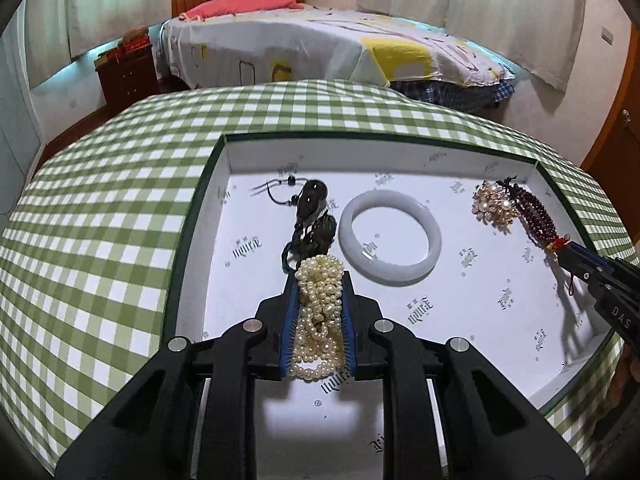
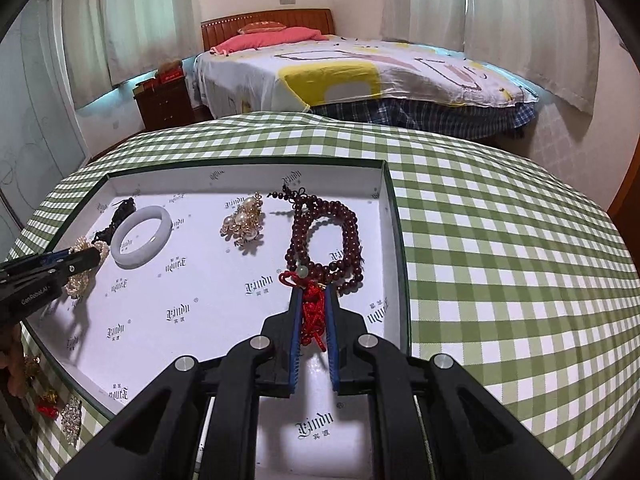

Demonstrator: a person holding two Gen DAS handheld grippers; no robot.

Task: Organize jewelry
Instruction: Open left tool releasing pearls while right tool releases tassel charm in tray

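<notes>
A shallow white-lined box (image 1: 224, 184) (image 2: 390, 208) lies on the green checked tablecloth. My left gripper (image 1: 319, 276) is shut on a bunch of cream pearl strands (image 1: 320, 304), low over the box's left part. Beyond it lie a dark pendant on a cord (image 1: 310, 200) and a white jade bangle (image 1: 390, 238). My right gripper (image 2: 312, 290) is shut on the red knotted tassel (image 2: 313, 316) of a dark red bead string (image 2: 324, 236), whose beads rest on the box floor near the right wall. A gold and pearl brooch (image 2: 244, 220) lies between bangle and beads.
Loose jewelry, a red knot (image 2: 46, 404) and a sparkly piece (image 2: 72, 420), lies on the cloth outside the box's near left edge. A bed (image 1: 320, 48) and a wooden nightstand (image 1: 124, 72) stand beyond the table. Checked cloth stretches to the right of the box.
</notes>
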